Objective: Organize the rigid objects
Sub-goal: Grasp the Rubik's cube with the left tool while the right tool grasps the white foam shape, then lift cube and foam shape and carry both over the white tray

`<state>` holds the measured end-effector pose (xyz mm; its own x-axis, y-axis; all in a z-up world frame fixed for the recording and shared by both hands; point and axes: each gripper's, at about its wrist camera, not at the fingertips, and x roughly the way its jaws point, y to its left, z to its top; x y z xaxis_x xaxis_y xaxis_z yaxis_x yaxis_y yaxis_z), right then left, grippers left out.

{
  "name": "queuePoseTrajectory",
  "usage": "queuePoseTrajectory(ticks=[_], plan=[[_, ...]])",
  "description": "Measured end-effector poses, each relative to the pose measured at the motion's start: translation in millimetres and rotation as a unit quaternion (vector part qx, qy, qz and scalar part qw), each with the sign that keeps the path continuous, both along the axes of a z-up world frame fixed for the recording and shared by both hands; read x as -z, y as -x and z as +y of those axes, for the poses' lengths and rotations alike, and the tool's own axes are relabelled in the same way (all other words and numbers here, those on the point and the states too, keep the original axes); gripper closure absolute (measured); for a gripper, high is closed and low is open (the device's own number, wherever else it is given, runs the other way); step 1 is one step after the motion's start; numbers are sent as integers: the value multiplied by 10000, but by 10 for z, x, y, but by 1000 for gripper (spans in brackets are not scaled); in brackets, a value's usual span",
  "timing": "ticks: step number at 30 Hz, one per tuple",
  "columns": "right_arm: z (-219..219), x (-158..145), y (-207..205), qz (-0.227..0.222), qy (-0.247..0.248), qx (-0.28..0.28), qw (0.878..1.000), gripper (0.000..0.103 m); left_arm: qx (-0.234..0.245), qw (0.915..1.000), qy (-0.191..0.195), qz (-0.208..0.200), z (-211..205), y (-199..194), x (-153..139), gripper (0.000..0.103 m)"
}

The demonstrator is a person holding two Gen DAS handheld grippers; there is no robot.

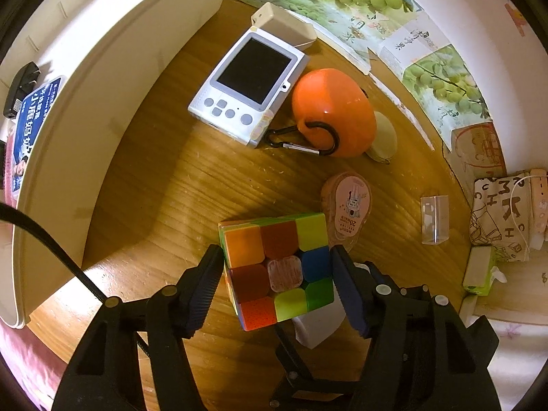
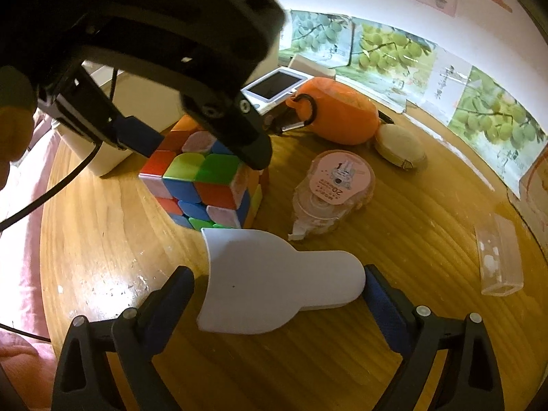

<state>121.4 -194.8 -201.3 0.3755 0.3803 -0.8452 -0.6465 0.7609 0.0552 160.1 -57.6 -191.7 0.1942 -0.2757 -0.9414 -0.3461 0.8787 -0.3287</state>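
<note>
- Left gripper (image 1: 277,287): 2 fingers flank the cube (image 1: 277,267) on the table (image 1: 154,188), pads at its left and right faces, apparently pinching.
- Right gripper (image 2: 279,294): fingers spread astride the white piece (image 2: 274,284), its long axis running finger to finger; not clamped.

Lighting: warm, dim, yellow cast. Glare patch on tabletop (image 2: 113,291) left of the right fingers (image 2: 171,304). Soft shadows beyond left fingers (image 1: 205,284). Strong fisheye curvature, dark vignetted corners.
</note>
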Motion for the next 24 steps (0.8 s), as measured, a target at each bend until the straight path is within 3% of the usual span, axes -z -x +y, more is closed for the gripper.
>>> queuePoseTrajectory(ticks=[4, 24], plan=[[2, -21, 33, -99, -9, -51, 9999, 16, 7, 10000, -6, 7, 3, 16, -6, 36], [-5, -70, 318, -62, 19, -514, 9987, 17, 4, 10000, -25, -79, 128, 351, -93, 37]])
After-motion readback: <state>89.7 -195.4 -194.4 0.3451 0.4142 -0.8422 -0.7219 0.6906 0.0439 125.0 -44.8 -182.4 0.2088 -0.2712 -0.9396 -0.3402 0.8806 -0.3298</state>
